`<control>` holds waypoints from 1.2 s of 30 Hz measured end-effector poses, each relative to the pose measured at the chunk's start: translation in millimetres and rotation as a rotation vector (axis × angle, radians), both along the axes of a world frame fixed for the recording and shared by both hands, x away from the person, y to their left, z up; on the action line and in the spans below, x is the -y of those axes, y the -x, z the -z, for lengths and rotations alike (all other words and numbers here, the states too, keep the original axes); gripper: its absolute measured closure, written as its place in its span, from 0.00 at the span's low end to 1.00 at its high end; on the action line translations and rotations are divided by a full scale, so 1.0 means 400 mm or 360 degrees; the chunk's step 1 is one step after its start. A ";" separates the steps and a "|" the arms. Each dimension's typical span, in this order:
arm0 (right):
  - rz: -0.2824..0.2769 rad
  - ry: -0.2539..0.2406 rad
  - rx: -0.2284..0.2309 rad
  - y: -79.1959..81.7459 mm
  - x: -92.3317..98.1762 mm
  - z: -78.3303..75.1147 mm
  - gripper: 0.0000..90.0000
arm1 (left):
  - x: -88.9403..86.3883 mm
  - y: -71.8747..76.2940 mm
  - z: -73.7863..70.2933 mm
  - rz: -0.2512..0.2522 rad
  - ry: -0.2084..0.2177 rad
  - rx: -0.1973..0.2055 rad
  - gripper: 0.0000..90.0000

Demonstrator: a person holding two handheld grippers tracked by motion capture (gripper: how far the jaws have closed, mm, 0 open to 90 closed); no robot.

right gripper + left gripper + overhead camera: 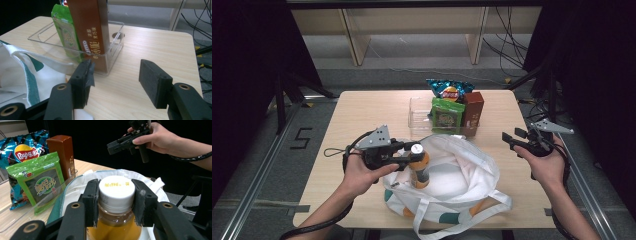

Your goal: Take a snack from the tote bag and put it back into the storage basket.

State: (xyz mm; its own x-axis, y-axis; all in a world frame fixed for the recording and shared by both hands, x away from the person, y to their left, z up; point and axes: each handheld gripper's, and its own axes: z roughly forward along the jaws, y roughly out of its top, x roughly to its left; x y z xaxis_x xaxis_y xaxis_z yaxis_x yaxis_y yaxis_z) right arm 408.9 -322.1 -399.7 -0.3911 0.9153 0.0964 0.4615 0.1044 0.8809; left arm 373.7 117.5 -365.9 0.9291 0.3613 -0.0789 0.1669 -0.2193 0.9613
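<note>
Seen from above the person's side, the high view looks forward and down over the whole table (362, 107), floor and shelving at 12 o'clock. The left gripper view sits close behind its jaws, facing level across the white bag (155, 187), with the clear bin (37, 202) of snacks at 9 o'clock. The right gripper view rides low over the tabletop, close, looking toward that clear bin at 11 o'clock. All three views share the bin and bag.

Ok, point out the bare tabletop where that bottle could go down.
Bare table lies left of the clear bin, and right of the brown box. The tote bag crowds the near middle.
</note>
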 end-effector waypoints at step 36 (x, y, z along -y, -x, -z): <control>0.0020 -0.0012 -0.0015 0.002 0.003 0.005 0.49 | 0.016 -0.046 -0.098 0.0012 0.0100 0.0062 0.65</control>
